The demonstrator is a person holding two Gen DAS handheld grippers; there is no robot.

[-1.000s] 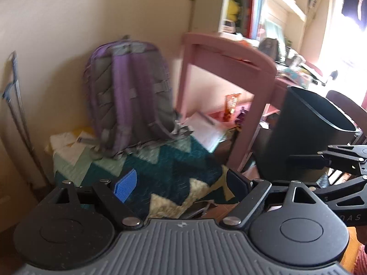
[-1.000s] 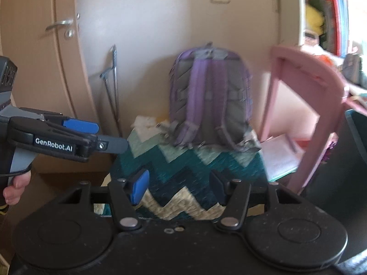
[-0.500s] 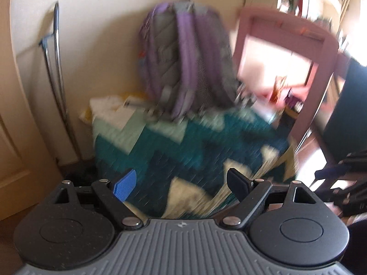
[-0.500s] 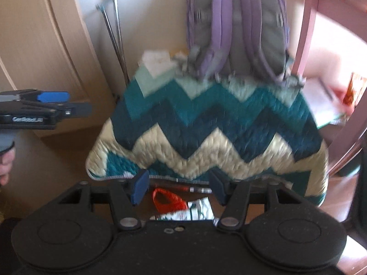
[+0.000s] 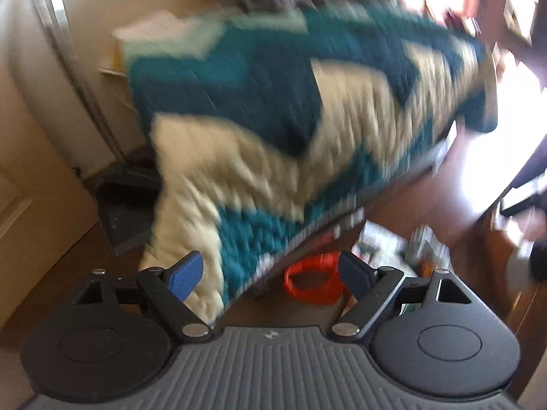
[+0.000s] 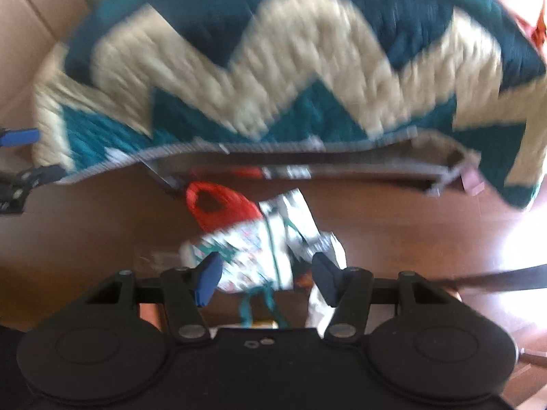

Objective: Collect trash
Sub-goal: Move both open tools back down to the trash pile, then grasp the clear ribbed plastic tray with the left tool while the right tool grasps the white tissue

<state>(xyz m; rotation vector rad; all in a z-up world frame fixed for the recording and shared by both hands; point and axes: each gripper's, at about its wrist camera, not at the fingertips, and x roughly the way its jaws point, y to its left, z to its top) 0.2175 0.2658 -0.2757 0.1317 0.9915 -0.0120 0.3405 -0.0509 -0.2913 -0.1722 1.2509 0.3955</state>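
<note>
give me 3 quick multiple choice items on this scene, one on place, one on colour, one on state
1. Where does the trash lie?
A. on the quilt
B. on the floor by the quilt's edge
C. in a bin

2. What colour is the bag beside the patterned paper?
A. red
B. yellow
C. purple

3. How is the right tool?
A. shut on the bag
B. shut on the quilt
C. open, holding nothing

Key: B, the paper lies on the floor below the quilt; A, the bag is red; C, the right tool has its fingers apart.

A teal, navy and cream zigzag quilt (image 6: 273,51); red bag (image 6: 222,208); white patterned wrapper (image 6: 259,249).
</note>
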